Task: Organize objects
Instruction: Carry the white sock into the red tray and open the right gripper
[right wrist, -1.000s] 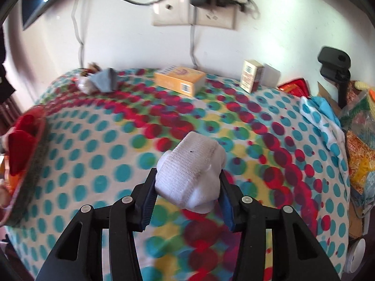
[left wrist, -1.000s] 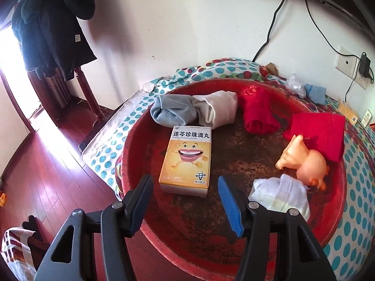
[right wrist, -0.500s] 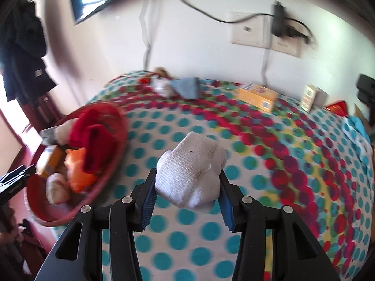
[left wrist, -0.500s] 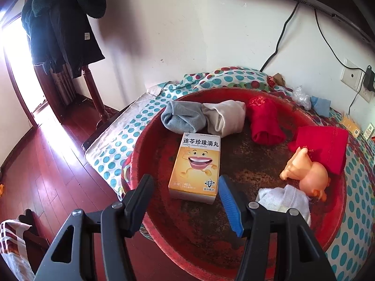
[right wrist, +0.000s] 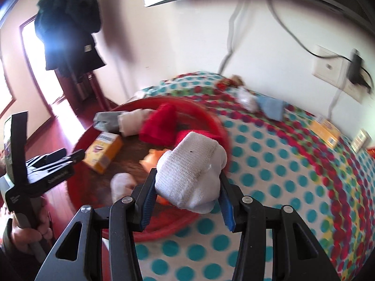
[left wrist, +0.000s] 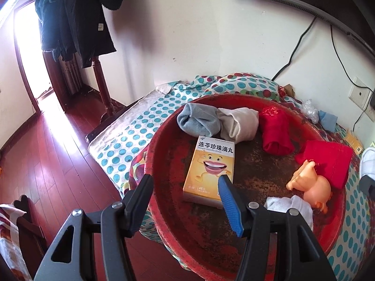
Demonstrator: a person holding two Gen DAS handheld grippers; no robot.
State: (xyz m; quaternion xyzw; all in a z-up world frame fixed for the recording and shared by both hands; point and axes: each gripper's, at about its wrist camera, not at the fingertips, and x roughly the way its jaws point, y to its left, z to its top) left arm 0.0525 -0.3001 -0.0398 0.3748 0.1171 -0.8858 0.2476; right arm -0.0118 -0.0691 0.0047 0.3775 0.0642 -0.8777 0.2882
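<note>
My right gripper (right wrist: pixel 186 176) is shut on a rolled white sock (right wrist: pixel 189 171) and holds it over the near right rim of the round red tray (right wrist: pixel 220 131). That sock also shows at the right edge of the left wrist view (left wrist: pixel 368 161). My left gripper (left wrist: pixel 185 182) hangs open and empty above the tray's near left rim (left wrist: pixel 154 161). In the tray lie a yellow medicine box (left wrist: pixel 209 171), a grey sock roll (left wrist: pixel 198 123), a beige roll (left wrist: pixel 238 126), two red cloths (left wrist: pixel 276 133), an orange toy pig (left wrist: pixel 311 185) and another white sock (left wrist: pixel 290 207).
The tray sits on a polka-dot cloth (right wrist: pixel 281 164) over a table against the wall. On the cloth lie a blue cloth (right wrist: pixel 270 106), a clear bag, an orange box (right wrist: pixel 324 131) and a small box. A coat stand (left wrist: pixel 77 18) and red wooden floor (left wrist: pixel 46 164) lie to the left.
My right gripper has swung left across the dotted cloth with the white sock, bringing the red tray from the far left to just below the sock. The left gripper rolled slightly and stayed put.
</note>
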